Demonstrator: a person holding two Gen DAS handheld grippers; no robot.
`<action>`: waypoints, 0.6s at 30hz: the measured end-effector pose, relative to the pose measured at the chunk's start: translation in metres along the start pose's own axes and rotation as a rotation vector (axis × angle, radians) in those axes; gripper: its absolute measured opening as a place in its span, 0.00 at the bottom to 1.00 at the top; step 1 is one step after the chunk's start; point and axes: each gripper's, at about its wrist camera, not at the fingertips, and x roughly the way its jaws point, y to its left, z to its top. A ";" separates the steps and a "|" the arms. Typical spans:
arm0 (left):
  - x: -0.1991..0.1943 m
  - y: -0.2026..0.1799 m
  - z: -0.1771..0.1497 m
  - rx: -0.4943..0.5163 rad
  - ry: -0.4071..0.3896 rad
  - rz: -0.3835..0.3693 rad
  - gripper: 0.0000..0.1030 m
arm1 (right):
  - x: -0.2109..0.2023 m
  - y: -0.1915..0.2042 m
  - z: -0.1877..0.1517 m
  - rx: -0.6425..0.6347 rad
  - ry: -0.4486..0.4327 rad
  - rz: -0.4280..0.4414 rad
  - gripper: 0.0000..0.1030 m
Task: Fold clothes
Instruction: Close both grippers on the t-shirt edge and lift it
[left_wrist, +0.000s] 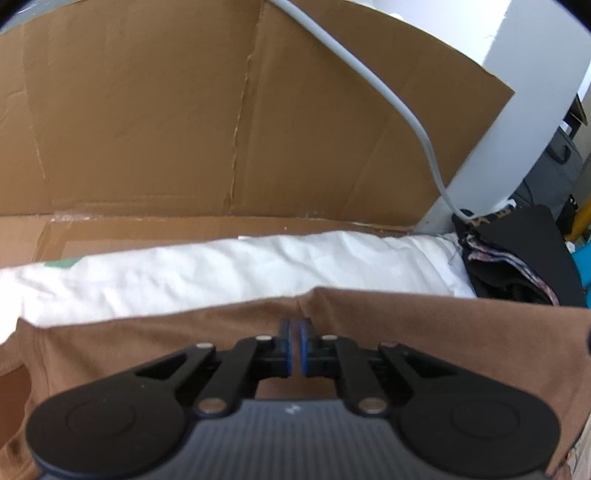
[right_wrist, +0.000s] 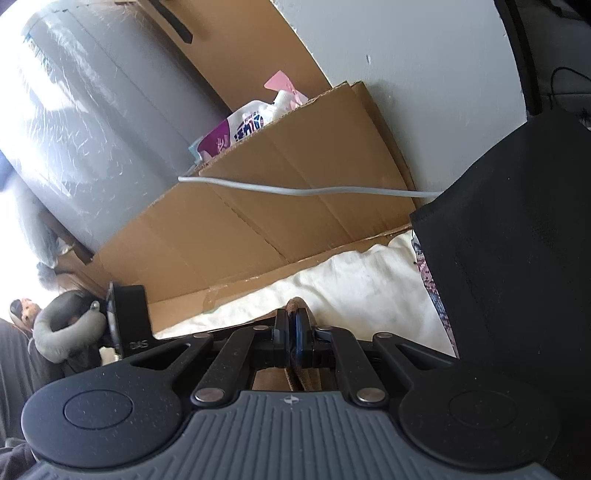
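While legible writing escapes, both tools (left_wrist: 294, 332) (right_wrist: 293, 325) clamped on brown garment (left_wrist: 443, 332).

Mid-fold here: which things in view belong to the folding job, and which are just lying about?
In the job:
- brown garment
- left gripper, shut on its edge
- right gripper, shut on a fold of it
- white cloth underneath

Lying about:
- cardboard sheet
- grey cable
- black clothes pile
- refill pouch
- grey neck pillow
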 end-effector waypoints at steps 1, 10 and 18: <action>0.001 -0.001 0.002 0.001 -0.001 0.004 0.02 | -0.001 0.000 0.001 0.003 -0.001 0.003 0.00; 0.022 -0.004 0.006 0.032 0.012 0.037 0.00 | 0.001 0.009 -0.002 0.007 0.016 0.067 0.00; 0.038 -0.001 0.002 0.006 0.009 0.032 0.00 | 0.007 0.025 -0.009 -0.019 0.041 0.130 0.00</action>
